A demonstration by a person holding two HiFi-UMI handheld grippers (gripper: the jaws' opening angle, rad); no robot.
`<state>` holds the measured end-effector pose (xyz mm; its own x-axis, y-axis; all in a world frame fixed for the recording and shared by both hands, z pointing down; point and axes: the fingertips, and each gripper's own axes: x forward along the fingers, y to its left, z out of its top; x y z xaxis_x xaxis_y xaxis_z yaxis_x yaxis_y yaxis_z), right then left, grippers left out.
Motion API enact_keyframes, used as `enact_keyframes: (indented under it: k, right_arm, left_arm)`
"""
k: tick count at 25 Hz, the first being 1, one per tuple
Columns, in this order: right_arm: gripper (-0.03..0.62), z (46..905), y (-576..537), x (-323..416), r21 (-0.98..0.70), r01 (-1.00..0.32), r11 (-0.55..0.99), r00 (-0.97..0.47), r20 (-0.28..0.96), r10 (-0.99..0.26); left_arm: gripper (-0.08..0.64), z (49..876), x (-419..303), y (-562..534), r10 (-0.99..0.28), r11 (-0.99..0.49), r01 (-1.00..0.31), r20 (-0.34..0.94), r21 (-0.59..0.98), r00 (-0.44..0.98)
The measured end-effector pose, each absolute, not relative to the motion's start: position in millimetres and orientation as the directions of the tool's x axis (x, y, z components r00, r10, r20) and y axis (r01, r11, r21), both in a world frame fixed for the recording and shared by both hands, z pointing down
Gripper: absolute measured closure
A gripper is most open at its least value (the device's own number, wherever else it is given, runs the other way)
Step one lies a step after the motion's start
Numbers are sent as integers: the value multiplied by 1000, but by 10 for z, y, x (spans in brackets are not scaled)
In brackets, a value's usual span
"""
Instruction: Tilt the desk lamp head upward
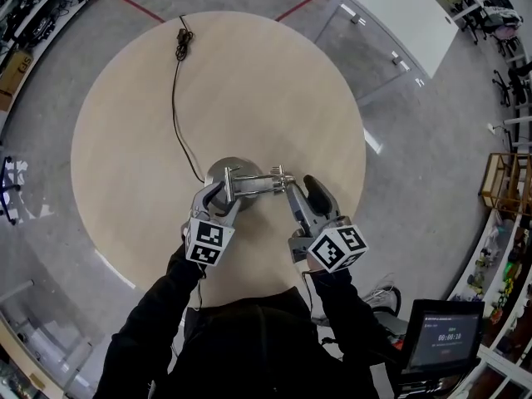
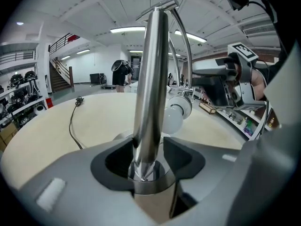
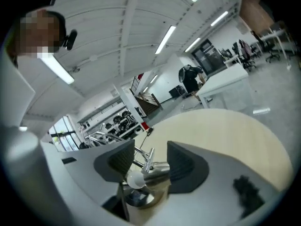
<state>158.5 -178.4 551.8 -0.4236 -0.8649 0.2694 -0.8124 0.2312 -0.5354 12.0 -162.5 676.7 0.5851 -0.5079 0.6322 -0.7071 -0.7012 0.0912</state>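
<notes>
My left claw [image 1: 220, 198] straddles the lamp stem [image 2: 149, 79] for bracing, my right claw [image 1: 299, 186] the lamp head [image 3: 157, 170] for tilting, both open.

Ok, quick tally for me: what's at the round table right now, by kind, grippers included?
Desk lamp: 1
Power cord: 1
Grippers: 2, the left gripper and the right gripper, both open
Total: 4
</notes>
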Motion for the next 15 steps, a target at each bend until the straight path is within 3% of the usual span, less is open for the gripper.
enact_keyframes:
  k: [3,9,15]
  right_arm:
    - [388,5590,-1821,1477,-437,-861,261,-427,342,-837]
    - [554,5579,-1822,1342,-332,-891,309,-427,381,-820]
    - [561,5633,-1839,1314,-275,-897,345,-438,458,-773]
  left_arm:
    - [351,6829,136,-1642,-505,-702,-707,641,85,578]
    - [353,6910,160,-1683,-499,-708,-702,646,80,577]
    - [351,6971,179,-1697,-495,-717,-693,644,76,583]
